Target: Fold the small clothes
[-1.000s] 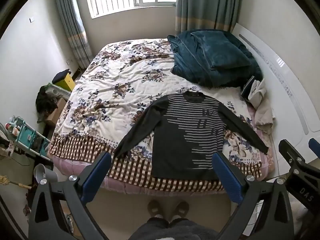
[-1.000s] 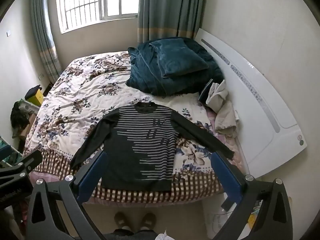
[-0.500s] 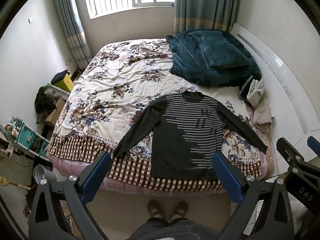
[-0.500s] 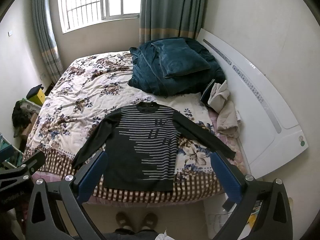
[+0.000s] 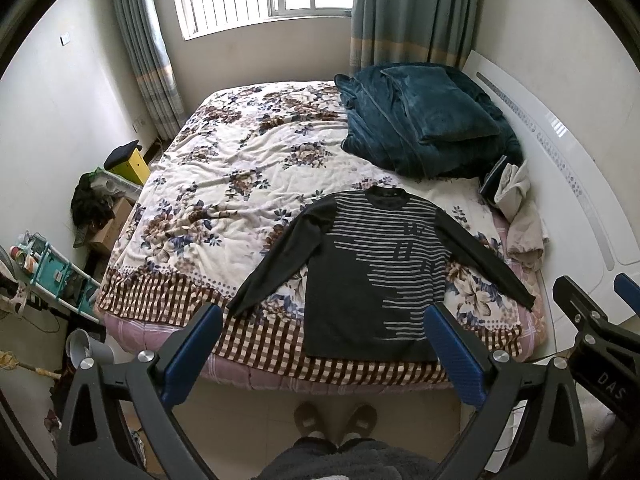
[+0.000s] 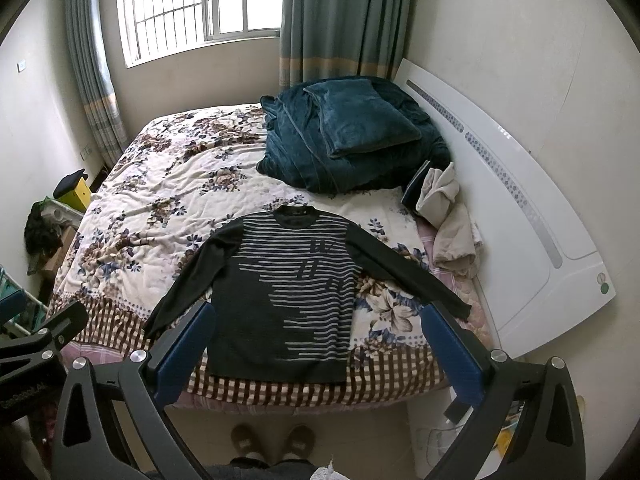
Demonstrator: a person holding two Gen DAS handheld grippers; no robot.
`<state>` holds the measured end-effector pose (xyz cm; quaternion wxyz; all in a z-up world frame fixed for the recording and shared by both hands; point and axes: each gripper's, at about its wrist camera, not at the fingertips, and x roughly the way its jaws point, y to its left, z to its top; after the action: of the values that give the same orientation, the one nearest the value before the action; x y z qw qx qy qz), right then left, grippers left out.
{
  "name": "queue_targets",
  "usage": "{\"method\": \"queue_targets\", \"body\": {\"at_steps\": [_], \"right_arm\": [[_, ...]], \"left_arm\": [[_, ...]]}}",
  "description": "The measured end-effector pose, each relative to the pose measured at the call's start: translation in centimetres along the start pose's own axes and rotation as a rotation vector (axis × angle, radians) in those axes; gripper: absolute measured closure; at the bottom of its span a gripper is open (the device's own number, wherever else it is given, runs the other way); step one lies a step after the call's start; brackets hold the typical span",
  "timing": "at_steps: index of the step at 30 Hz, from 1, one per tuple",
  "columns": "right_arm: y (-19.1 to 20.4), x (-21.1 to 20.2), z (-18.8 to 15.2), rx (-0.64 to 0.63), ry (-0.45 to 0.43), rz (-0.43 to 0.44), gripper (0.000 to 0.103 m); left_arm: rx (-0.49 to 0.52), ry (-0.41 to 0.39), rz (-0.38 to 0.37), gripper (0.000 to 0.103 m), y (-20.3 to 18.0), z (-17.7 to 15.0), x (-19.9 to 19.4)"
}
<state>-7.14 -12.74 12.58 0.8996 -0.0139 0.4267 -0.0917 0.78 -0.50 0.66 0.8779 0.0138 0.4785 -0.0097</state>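
A dark long-sleeved sweater (image 5: 376, 276) (image 6: 292, 296) with grey stripes lies flat, front up, at the near edge of the bed, collar away from me and both sleeves spread out to the sides. My left gripper (image 5: 322, 344) hangs open high above the bed's near edge with nothing between its blue fingers. Beside it my right gripper (image 6: 316, 340) is open too, held at the same height in front of the sweater's hem. Neither touches the cloth.
The bed (image 5: 224, 184) has a floral cover with a checked border. A teal blanket pile (image 5: 424, 120) and beige clothes (image 5: 520, 216) lie near the white headboard (image 6: 520, 216). A person's slippered feet (image 5: 336, 418) stand at the bedside. Clutter and a shelf (image 5: 52, 268) fill the left floor.
Both grippers have drifted slightly, so the bed and sweater sit a little lower in view. The sweater has not moved and the jaws stay open.
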Motion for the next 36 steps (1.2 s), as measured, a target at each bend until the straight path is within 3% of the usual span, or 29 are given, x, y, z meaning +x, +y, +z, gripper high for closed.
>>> {"method": "queue_targets", "body": {"at_steps": [36], "right_arm": [[0.8, -1.0, 0.7, -0.002, -0.005, 0.005, 0.000]], "left_arm": [[-0.005, -0.009, -0.003, 0.000, 0.1, 0.1, -0.1]]}}
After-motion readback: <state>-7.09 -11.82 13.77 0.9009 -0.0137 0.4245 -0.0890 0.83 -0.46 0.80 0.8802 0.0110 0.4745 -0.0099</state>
